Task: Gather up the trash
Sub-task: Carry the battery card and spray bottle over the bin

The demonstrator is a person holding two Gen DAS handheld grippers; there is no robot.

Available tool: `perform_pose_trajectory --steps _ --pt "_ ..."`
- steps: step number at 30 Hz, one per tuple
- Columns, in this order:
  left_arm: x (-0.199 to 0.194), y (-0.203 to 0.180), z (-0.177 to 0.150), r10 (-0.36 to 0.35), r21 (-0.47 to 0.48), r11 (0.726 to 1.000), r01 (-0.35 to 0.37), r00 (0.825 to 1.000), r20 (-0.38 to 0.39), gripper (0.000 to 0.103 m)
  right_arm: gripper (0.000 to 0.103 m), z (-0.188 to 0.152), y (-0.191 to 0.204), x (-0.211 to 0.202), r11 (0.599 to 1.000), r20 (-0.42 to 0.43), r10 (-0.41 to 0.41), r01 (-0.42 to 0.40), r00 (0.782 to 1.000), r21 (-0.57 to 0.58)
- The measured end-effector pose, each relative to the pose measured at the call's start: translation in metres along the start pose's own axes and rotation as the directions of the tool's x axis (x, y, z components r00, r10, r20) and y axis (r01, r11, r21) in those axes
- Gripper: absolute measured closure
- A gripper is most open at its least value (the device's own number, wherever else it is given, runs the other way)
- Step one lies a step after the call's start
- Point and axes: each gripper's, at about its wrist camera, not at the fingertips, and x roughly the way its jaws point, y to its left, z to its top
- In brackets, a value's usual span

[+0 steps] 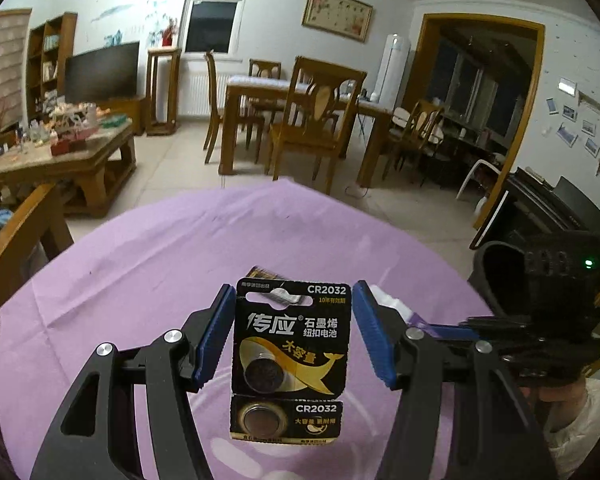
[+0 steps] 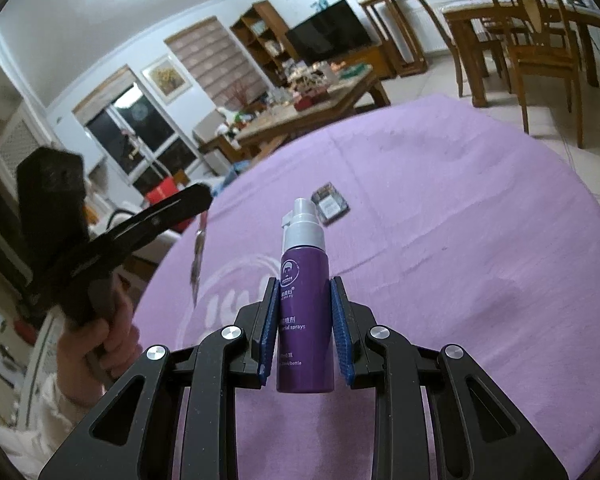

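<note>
**Holding trash in both grippers above purple cloth**

Left wrist view: pinching a black battery card (image 1: 290, 360) between the blue pads of the left gripper (image 1: 294, 286). Gripping it by the two side edges near the top, pads (image 1: 216, 336) splayed out towards the bottom. Card upright, print facing the camera, two coin cells in blisters, hanging at 6 o'clock in the frame. Lifted clear of the purple tablecloth (image 1: 160, 260), not touching it.

Peeking out at 11 o'clock behind the card's top edge: a small dark packet (image 1: 260, 272), lying flat on the cloth.

At 3 o'clock of the card: the right gripper (image 1: 540, 300), black body with a green light, white bottle cap showing just beside the left gripper's right pad.

Right wrist view: clamping a purple spray bottle (image 2: 305, 296) in the right gripper (image 2: 305, 280). Squeezing the bottle body on both sides with the blue pads, white pump head up, pointing to 12 o'clock. Held above the cloth; cannot tell whether the base touches.

At 12 to 1 o'clock beyond the pump head: same small packet (image 2: 331, 206), flat on the cloth, apart from the bottle.

At 9 o'clock: left gripper (image 2: 198, 204) seen side-on, gripped by a hand (image 2: 100, 336), card hanging edge-on below its tip, blurred.
</note>
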Motion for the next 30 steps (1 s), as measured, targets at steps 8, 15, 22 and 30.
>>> perform_pose_trajectory --steps 8,15,22,30 --pt "-0.028 -0.045 0.004 0.014 0.047 0.999 -0.017 0.998 0.066 0.044 0.077 -0.007 -0.004 -0.036 1.000 0.136 0.007 -0.011 0.991 0.027" --pt "-0.039 -0.084 0.012 -0.005 0.123 0.992 -0.008 0.994 0.108 0.044 0.077 -0.015 -0.016 -0.082 0.994 0.178 -0.052 0.034 0.983 0.104" --pt "-0.034 -0.114 0.019 -0.050 0.174 0.984 0.030 0.992 0.116 0.044 0.077 -0.033 -0.024 -0.153 0.990 0.257 -0.102 0.072 0.961 0.124" --pt "-0.018 -0.147 0.021 -0.126 0.210 0.972 0.102 0.986 0.106 0.044 0.077 -0.059 -0.051 -0.226 0.977 0.333 -0.177 0.126 0.926 0.170"
